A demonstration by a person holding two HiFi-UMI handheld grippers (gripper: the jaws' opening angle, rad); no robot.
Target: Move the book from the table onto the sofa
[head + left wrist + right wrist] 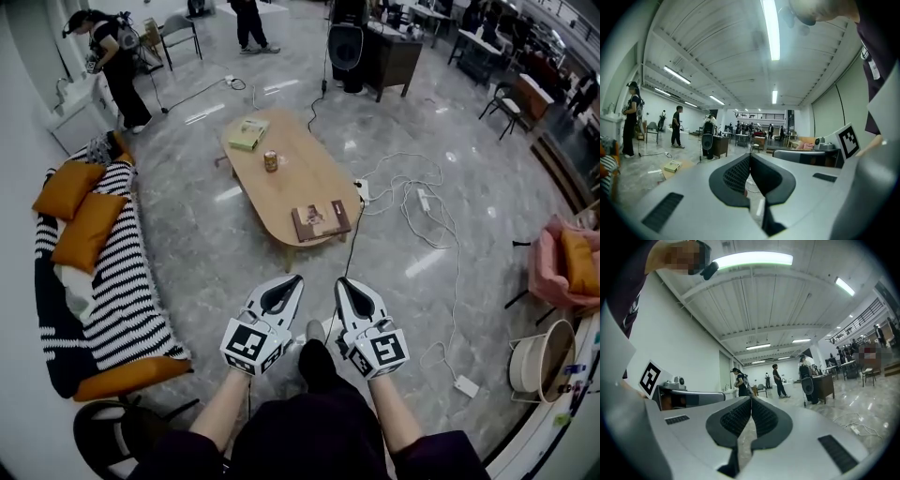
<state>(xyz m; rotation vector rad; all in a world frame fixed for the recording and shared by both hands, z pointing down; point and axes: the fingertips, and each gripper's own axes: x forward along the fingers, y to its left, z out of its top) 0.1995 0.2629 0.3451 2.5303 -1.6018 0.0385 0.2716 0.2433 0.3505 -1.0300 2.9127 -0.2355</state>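
Left gripper (289,284), right gripper (349,285) low centre of frame; both jaw pairs pressed together, nothing between; well short of oval light-wood table (281,183); brown picture-cover book (320,221) flat at table's near end, centre frame; pale green book (248,133) at far end; black-and-white striped sofa with orange cushions (127,291) at left; advice: close in, spread jaws before reaching, pinch near book's edge, carry level.

R gripper (751,400) fingers (735,420) pressed together; people (778,379) far off, prob. a speaker (807,386).
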